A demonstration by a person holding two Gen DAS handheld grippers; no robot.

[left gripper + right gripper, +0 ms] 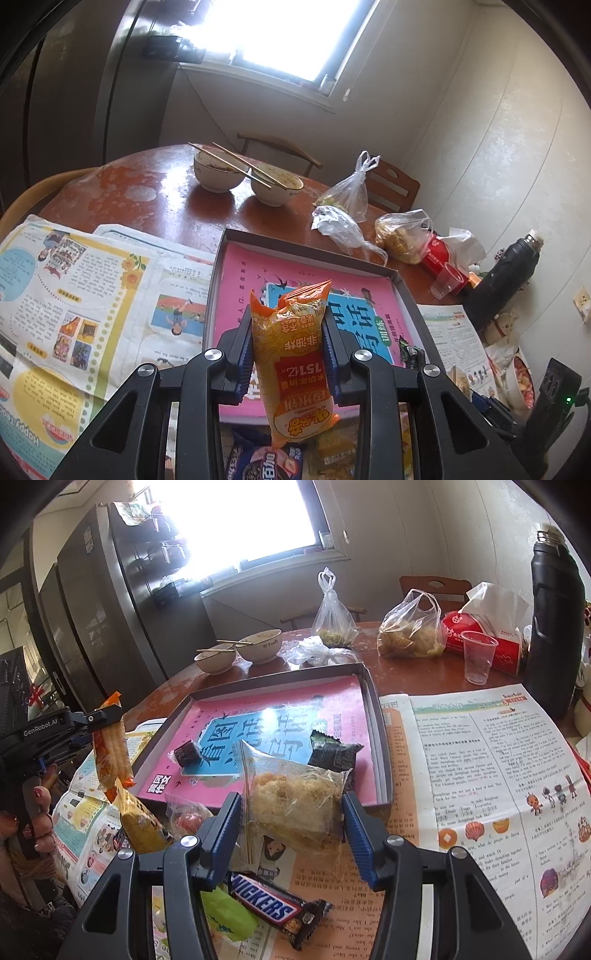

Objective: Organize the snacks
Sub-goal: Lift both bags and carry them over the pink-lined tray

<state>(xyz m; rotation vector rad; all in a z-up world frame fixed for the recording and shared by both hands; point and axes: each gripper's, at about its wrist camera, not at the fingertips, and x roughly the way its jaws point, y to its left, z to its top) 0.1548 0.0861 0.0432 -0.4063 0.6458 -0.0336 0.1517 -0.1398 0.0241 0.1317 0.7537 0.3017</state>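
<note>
The bench (pixel 155 184) is reddish wood, glossy but worn in pale patches. Matt printed newspaper (pixel 480 775) covers its near part. The orange snack packet (pixel 291 354) is shiny crinkled plastic film; the clear-wrapped cake (pixel 295 805) sits in glossy cellophane. Each gripper (pixel 288 354) has matt black plastic arms, ribbed blue pads and bright metal screws.

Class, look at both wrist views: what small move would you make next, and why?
Probably carry the orange snack packet, clamped in the left gripper, forward over the shallow box and release it there. Two small dark snacks already lie in the box, and the right gripper holds a clear-wrapped snack at its near edge.
</note>
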